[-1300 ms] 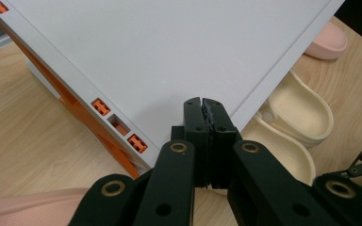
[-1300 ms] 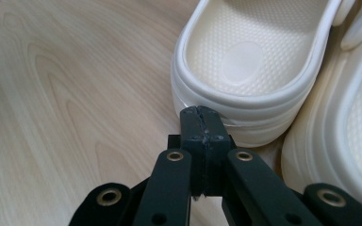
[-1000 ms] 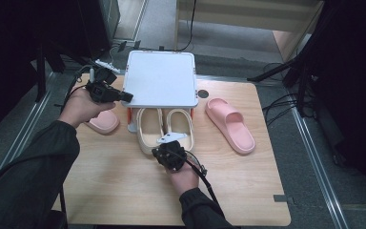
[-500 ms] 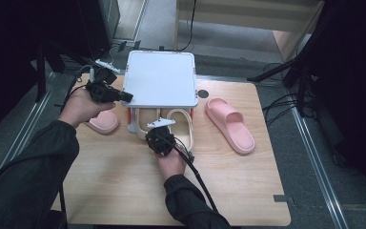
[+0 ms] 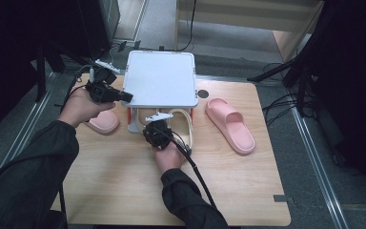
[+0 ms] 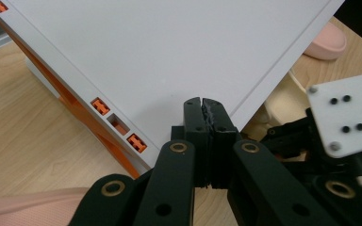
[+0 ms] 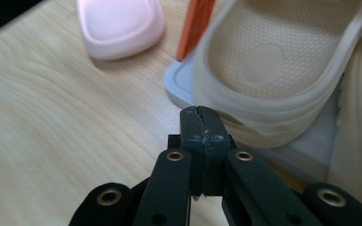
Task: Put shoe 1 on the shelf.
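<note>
A white two-tier rack (image 5: 159,78) with orange struts stands at the far edge of the wooden counter (image 5: 124,191), and everything else sits around it. On the rack's lower shelf lie two cream slippers (image 5: 183,126), heels toward the person.

The right hand-held gripper (image 5: 156,131) is down at the rack's near edge, at the heel of the cream slipper on the left side of that shelf. In the right gripper view (image 7: 201,120) its jaws are pressed together with nothing between them, the tips just at the rim of the slipper's heel (image 7: 268,70) and the white lip of the shelf.

The left hand-held gripper (image 5: 124,95) is at the rack's left side, level with the top panel. In the left gripper view (image 6: 202,106) its jaws are also closed on nothing, tips over the near corner of the top panel (image 6: 169,47).

One pink slipper (image 5: 102,121) lies on the counter just left of the rack, under the left hand. The other pink slipper (image 5: 230,124) lies to the rack's right, well apart from it, toe angled toward the rack.
</note>
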The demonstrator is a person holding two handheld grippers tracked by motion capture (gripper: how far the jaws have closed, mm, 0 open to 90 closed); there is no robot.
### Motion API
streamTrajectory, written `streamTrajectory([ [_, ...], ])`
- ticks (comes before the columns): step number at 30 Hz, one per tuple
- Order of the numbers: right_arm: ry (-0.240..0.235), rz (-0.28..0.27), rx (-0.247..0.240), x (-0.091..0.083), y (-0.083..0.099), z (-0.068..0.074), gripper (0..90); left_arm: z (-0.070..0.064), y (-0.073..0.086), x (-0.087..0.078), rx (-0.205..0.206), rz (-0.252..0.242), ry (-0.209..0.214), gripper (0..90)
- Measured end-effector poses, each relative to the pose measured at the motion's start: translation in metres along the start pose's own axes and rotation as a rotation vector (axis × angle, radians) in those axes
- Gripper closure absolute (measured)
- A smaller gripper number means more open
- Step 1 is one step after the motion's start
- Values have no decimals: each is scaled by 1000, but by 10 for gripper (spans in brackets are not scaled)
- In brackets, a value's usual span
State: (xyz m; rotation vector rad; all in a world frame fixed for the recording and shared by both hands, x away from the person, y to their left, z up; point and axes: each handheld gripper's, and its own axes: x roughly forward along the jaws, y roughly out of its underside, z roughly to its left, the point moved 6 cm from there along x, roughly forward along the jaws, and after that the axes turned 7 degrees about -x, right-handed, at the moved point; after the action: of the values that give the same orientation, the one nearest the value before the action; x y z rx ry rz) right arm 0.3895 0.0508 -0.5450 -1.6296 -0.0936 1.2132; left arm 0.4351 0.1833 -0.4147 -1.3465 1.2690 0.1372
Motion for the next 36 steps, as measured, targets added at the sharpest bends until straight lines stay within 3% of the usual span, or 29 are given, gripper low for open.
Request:
streamTrajectory([
  [5, -17, -27, -13, -18, 5, 8, 900, -1, 0, 0, 0, 3, -9, 892],
  [9, -31, -36, -36, -44, 16, 11, 900, -1, 0, 0, -4, 6, -9, 893],
  [12, -48, -56, -25, -65, 23, 7, 900, -1, 0, 0, -11, 10, -10, 894],
  [13, -48, -56, -25, -65, 23, 7, 900, -1, 0, 0, -11, 10, -10, 893],
  [14, -59, -60, -18, -82, 30, 1, 900, -1, 0, 0, -11, 11, -12, 893],
  [15, -59, -60, -18, -82, 30, 1, 900, -1, 0, 0, -11, 11, -12, 893],
  [20, -55, -53, -49, -111, 49, -12, 900, -1, 0, 0, -13, 11, -12, 893],
  [24, -68, -33, -42, -124, 63, -23, 900, -1, 0, -1, -12, 12, -16, 893],
  [28, -88, -19, -77, -132, 76, -30, 900, -1, 0, -1, -9, 16, -15, 893],
  [36, -78, 37, -76, -131, 96, -41, 900, -1, 0, -1, -5, 17, -16, 892],
])
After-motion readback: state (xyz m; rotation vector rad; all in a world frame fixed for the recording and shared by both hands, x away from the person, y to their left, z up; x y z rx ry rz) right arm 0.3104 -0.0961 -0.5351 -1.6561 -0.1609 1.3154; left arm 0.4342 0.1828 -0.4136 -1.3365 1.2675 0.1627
